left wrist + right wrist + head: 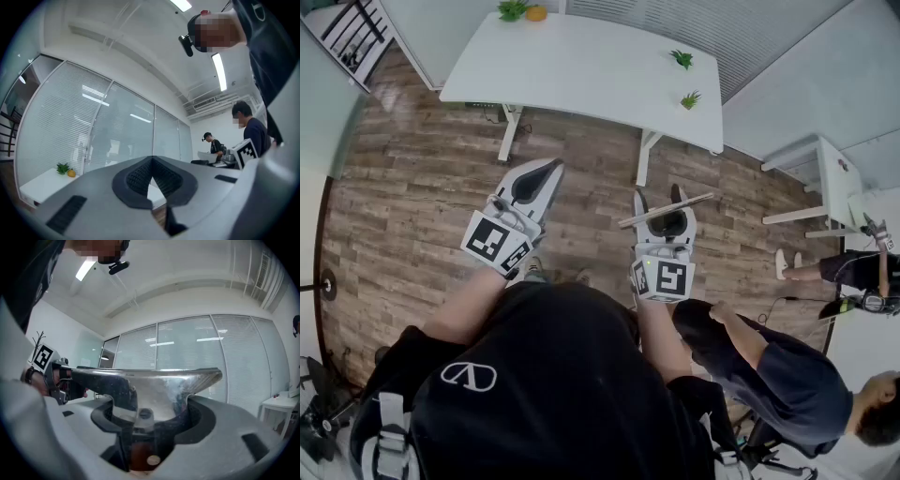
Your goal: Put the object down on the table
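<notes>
My right gripper [667,208] is shut on a metal scraper [666,210], whose wide blade lies crosswise over the jaws. In the right gripper view the shiny blade [154,376] spans the jaws, and its neck and brown handle run down between the pads of the right gripper [152,416]. My left gripper [542,173] is shut with nothing in it, and in its own view the left gripper [151,161] has its dark pads meeting at the tips. Both grippers hang above the wood floor, short of the white table [581,70].
On the table stand small green plants [682,59] [690,99], with another plant [512,9] and an orange fruit [535,13] at the far edge. A seated person [787,375] is close on my right. A small white side table [834,183] stands at far right.
</notes>
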`<state>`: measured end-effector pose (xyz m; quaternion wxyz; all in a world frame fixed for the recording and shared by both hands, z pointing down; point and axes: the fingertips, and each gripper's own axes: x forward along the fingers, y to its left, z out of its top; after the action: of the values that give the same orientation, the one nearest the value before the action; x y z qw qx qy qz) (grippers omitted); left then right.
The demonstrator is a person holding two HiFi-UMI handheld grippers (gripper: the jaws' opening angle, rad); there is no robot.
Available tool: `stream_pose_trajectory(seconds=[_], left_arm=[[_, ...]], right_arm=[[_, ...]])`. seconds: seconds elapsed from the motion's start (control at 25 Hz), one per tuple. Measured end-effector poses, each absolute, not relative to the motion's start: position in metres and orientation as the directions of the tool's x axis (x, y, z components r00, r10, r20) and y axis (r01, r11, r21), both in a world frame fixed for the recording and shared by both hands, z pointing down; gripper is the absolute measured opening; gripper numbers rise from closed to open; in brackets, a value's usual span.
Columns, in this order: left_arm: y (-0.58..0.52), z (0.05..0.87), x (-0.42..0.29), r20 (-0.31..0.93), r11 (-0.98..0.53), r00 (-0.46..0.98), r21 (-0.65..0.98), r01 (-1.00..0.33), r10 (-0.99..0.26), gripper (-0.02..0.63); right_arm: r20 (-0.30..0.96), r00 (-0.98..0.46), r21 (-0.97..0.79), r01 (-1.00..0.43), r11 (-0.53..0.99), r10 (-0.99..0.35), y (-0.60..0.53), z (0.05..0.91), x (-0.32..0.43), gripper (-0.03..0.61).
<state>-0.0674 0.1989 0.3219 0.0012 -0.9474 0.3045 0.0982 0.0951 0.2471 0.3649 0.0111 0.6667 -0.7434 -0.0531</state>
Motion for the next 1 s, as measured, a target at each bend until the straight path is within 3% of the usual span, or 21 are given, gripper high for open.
stream_pose_trajectory(seconds=[1.0], left_arm=[[0.178,0.328,-0.073,-0.18,-0.823,0.805,0.068,-0.564,-0.566,0.005]], right_arm=[[-0.095,-0.095,0.04,-0.995,0.092,-0.991,0.228,0.358,0.092,0.295]])
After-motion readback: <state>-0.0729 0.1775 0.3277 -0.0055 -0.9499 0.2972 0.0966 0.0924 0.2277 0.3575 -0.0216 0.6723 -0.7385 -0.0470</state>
